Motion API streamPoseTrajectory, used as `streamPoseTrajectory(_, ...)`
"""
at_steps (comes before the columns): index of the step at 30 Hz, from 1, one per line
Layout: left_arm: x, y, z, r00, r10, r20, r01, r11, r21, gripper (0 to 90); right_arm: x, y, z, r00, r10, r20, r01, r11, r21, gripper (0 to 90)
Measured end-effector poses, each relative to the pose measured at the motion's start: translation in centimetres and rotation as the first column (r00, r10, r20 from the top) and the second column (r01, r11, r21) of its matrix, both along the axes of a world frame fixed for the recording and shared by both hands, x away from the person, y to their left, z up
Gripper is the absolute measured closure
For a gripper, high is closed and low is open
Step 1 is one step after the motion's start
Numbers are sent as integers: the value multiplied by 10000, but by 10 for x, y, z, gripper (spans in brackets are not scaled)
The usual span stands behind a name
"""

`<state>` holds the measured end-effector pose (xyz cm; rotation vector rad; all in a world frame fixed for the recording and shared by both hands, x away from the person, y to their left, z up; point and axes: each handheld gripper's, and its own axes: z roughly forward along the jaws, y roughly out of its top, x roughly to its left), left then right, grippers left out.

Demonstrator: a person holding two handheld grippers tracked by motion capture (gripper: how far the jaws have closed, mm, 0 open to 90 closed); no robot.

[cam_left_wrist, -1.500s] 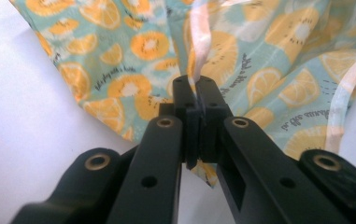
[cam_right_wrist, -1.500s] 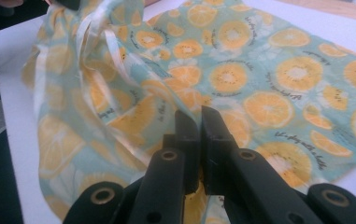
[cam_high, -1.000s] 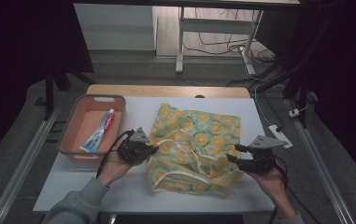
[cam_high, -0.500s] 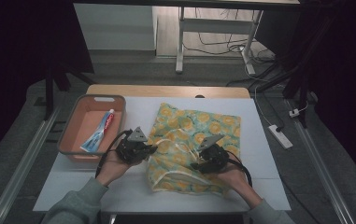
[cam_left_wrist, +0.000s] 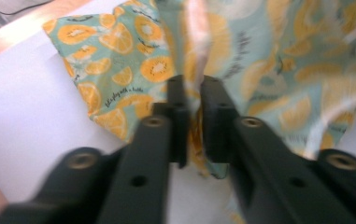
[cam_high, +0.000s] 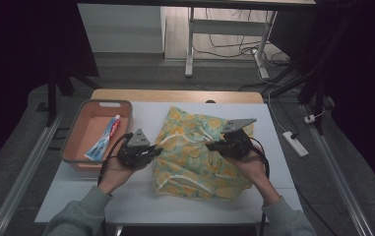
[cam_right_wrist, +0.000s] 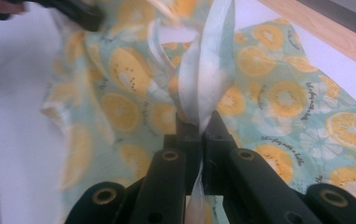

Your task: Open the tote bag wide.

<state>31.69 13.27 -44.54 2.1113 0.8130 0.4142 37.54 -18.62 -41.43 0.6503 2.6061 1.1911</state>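
right gripper (cam_right_wrist: 199, 133): jaws have just been closing; now clamped on a pale strap or edge strip (cam_right_wrist: 208, 88) of the fruit-print cloth bag (cam_high: 200, 147); strap rises straight out of the jaw tips in the right gripper view
left gripper (cam_left_wrist: 192, 107): jaws have just been opening a little; a fold of the bag's left edge sits between them; looks pinched, loosely
bag position: middle of the white table top (cam_high: 140, 110), between both hands, touching both grippers
key relation: grippers face each other across the bag; left at its left edge, right at its upper right part; pulling apart would likely spread it
nearer hand: both on it; neither needs to reach
far: orange tray (cam_high: 79, 142) left of bag, apart from it; toothpaste tube (cam_high: 104, 140) lies inside
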Motion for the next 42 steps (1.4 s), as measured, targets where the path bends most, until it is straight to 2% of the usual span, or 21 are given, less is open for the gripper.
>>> streamPoseTrajectory(3, -8, -7, 11, 9987, -474, 190, 473, 9989, 77, 643, 18, 0, -12, 9990, -218, -382, 217, 9998, -23, 874)
streamPoseTrajectory(5, -19, -15, 23, 9944, -893, 558, 881, 9958, 236, 574, 27, -1, -19, 9976, -320, -612, 321, 9995, 5, 873)
streamPoseTrajectory(8, -34, -33, 35, 9830, -1639, 833, 1613, 9862, 370, 500, 37, -4, -26, 9950, -445, -890, 462, 9988, 174, 873)
streamPoseTrajectory(10, -44, -49, 38, 9719, -2139, 983, 2085, 9760, 627, 470, 41, -5, -29, 9939, -519, -976, 542, 9983, 217, 874)
streamPoseTrajectory(13, -57, -75, 38, 9496, -2951, 1060, 2866, 9540, 886, 432, 45, -6, -32, 9926, -590, -1058, 616, 9979, 213, 873)
streamPoseTrajectory(16, -61, -103, 30, 9244, -3754, 671, 3646, 9216, 1329, 408, 47, -6, -35, 9916, -624, -1132, 650, 9977, 191, 873)
streamPoseTrajectory(17, -59, -111, 25, 9179, -3946, 420, 3850, 9112, 1468, 399, 48, -6, -36, 9910, -664, -1159, 690, 9974, 186, 873)
streamPoseTrajectory(19, -52, -127, 14, 9024, -4293, -378, 4290, 8862, 1751, 382, 49, -7, -37, 9906, -683, -1185, 711, 9973, 197, 873)
streamPoseTrajectory(20, -48, -133, 8, 8952, -4410, -646, 4452, 8778, 1768, 359, 49, -7, -37, 9900, -722, -1210, 751, 9970, 202, 873)
streamPoseTrajectory(23, -37, -152, -9, 8812, -4577, -1185, 4724, 8630, 1791, 337, 51, -9, -39, 9893, -754, -1248, 788, 9966, 227, 873)
streamPoseTrajectory(27, -33, -175, -27, 8572, -4916, -1533, 5141, 8335, 2023, 323, 53, -10, -41, 9879, -806, -1325, 845, 9961, 237, 873)
streamPoseTrajectory(30, -33, -189, -39, 8308, -5224, -1919, 5555, 7998, 2277, 406, 54, -12, -42, 9871, -865, -1345, 905, 9956, 240, 873)
streamPoseTrajectory(31, -33, -192, -43, 8252, -5278, -2011, 5641, 7888, 2443, 486, 54, -13, -42, 9866, -909, -1356, 952, 9951, 253, 873)
streamPoseTrajectory(32, -34, -194, -46, 8236, -5280, -2072, 5667, 7808, 2630, 567, 54, -14, -42, 9865, -920, -1354, 965, 9950, 271, 873)
streamPoseTrajectory(33, -34, -195, -48, 8221, -5278, -2133, 5688, 7768, 2702, 667, 54, -15, -41, 9861, -958, -1361, 1006, 9945, 287, 873)
streamPoseTrajectory(34, -35, -194, -48, 8224, -5290, -2092, 5686, 7766, 2714, 769, 55, -16, -41, 9861, -980, -1345, 1030, 9942, 301, 873)
streamPoseTrajectory(35, -36, -192, -46, 8252, -5291, -1975, 5647, 7802, 2692, 848, 55, -17, -41, 9864, -984, -1313, 1034, 9941, 316, 873)
streamPoseTrajectory(36, -38, -190, -43, 8237, -5330, -1936, 5668, 7831, 2558, 879, 55, -18, -40, 9860, -1024, -1317, 1076, 9936, 331, 873)
streamPoseTrajectory(37, -42, -186, -39, 8181, -5442, -1858, 5748, 7827, 2386, 886, 55, -19, -38, 9861, -1048, -1287, 1104, 9932, 370, 873)
streamPoseTrajectory(39, -53, -176, -29, 8017, -5738, -1675, 5976, 7756, 2031, 889, 55, -23, -35, 9862, -1142, -1199, 1205, 9916, 471, 873)
streamPoseTrajectory(42, -73, -160, -17, 7704, -6194, -1515, 6374, 7546, 1560, 890, 57, -30, -33, 9840, -1374, -1136, 1446, 9878, 572, 873)
